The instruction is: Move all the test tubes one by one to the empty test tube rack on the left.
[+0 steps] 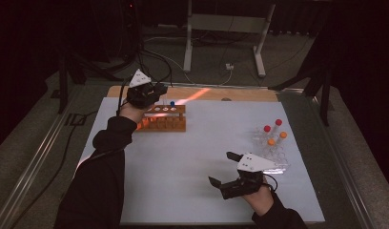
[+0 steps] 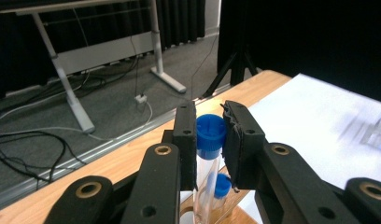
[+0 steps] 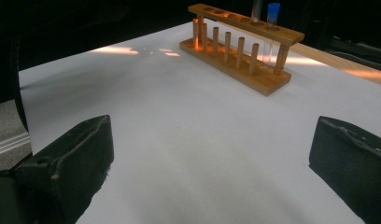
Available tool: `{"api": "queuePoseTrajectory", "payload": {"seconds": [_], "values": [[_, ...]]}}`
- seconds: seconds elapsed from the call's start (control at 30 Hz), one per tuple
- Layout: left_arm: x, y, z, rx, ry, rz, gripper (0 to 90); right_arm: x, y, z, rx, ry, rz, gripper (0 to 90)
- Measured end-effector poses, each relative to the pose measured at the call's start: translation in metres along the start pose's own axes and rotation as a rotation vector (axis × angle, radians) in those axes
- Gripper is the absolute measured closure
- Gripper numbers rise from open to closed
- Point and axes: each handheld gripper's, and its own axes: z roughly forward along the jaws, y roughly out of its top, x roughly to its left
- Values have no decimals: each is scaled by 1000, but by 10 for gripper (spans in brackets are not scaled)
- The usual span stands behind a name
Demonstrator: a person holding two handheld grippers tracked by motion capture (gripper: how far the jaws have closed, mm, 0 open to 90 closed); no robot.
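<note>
A wooden tube rack (image 1: 165, 119) stands at the back left of the white sheet, with one blue-capped tube (image 1: 172, 104) upright in it. Just behind the rack's left half, my left gripper (image 1: 157, 91) is shut on a second blue-capped tube (image 2: 211, 133), held upright by its cap. The racked tube's cap (image 2: 221, 184) shows lower down beside it. My right gripper (image 1: 221, 168) rests at the front right with its jaws wide open and nothing between them (image 3: 207, 158). It faces the wooden rack (image 3: 240, 51) and the racked tube (image 3: 272, 16) across bare sheet.
A clear plastic rack (image 1: 277, 157) with red- and orange-capped tubes (image 1: 267, 128) stands at the right, just beyond my right gripper. The wooden table edge (image 1: 240, 94) runs along the back. A desk frame (image 1: 226, 24), cables and stand legs are on the floor behind.
</note>
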Motion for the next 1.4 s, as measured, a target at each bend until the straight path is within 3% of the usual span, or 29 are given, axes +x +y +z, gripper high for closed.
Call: {"api": "queuePoseTrajectory", "payload": {"seconds": [0.2,0.63,0.77,1.23,1.3,1.4], "values": [[0,-11,9,18,24,11,771,-1,0,-1,-5,2,6,0],[2,-41,22,77,29,-42,770,-2,0,-2,-7,12,12,0],[1,-47,24,95,37,-34,770,-2,0,-3,-9,13,13,0],[1,-51,28,131,38,-50,765,-4,0,-4,-29,17,6,0],[3,-51,25,120,39,-57,758,-5,0,-5,-46,17,-16,0],[4,-48,15,88,24,-68,676,-6,1,-8,-68,9,-38,0]]}}
